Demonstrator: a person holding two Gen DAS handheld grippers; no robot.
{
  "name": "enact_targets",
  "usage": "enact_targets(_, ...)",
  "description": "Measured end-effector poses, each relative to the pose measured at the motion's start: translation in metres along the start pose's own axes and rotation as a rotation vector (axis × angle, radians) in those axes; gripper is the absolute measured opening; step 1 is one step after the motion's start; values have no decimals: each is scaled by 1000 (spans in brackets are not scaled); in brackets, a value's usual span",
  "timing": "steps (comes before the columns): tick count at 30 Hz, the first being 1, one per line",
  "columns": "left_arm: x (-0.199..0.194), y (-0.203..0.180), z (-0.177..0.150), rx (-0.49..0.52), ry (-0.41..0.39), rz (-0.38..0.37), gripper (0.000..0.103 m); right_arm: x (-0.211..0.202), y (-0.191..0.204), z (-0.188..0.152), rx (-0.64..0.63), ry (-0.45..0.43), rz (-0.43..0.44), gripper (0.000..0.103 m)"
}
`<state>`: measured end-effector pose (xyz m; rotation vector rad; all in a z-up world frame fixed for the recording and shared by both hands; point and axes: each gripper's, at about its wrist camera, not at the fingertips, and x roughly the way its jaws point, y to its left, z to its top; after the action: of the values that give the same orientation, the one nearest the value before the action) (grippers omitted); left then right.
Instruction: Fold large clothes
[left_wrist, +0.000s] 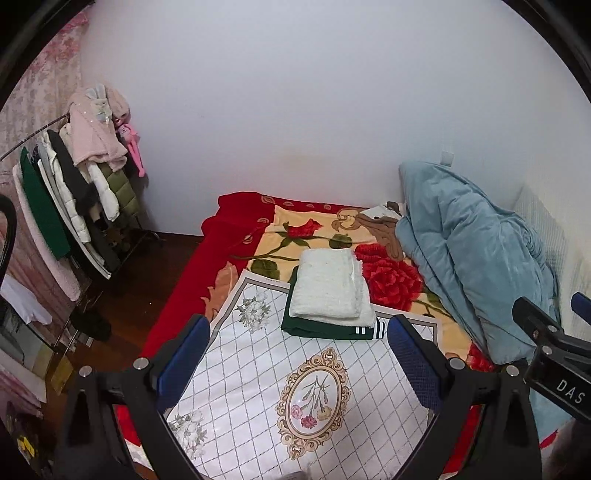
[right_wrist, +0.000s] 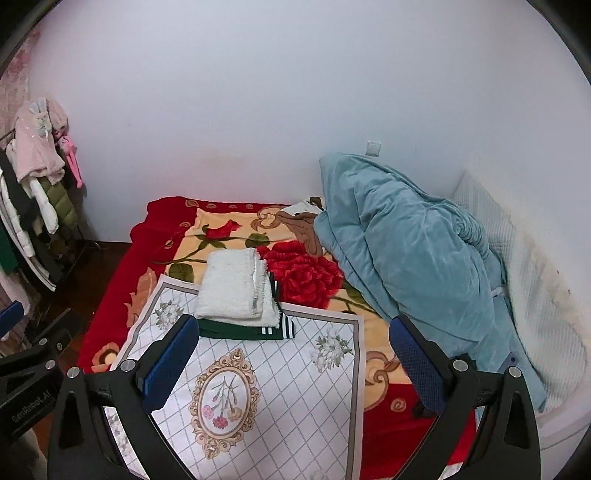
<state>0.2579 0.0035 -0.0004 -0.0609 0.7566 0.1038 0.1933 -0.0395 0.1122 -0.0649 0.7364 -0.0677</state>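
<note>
A folded white fleecy garment (left_wrist: 328, 284) (right_wrist: 232, 284) lies stacked on a folded dark green garment with white stripes (left_wrist: 325, 328) (right_wrist: 251, 330). The stack sits at the far edge of a white diamond-pattern mat (left_wrist: 280, 384) (right_wrist: 258, 387) spread on the bed. My left gripper (left_wrist: 295, 358) is open and empty, held above the mat, short of the stack. My right gripper (right_wrist: 291, 362) is open and empty, also above the mat. Part of the right gripper shows at the right edge of the left wrist view (left_wrist: 554, 350).
The bed carries a red floral blanket (left_wrist: 388, 280) (right_wrist: 303, 273). A bulky light-blue quilt (left_wrist: 469, 254) (right_wrist: 406, 258) is heaped at the right against the wall. A clothes rack (left_wrist: 81, 184) (right_wrist: 33, 192) full of coats stands at the left on the dark wood floor.
</note>
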Motion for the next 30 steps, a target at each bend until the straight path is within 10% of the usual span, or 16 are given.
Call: enact_targets(30,-40,2,-12,-12,-18,10,98,-47,-4,-1,-23,-6,39,103)
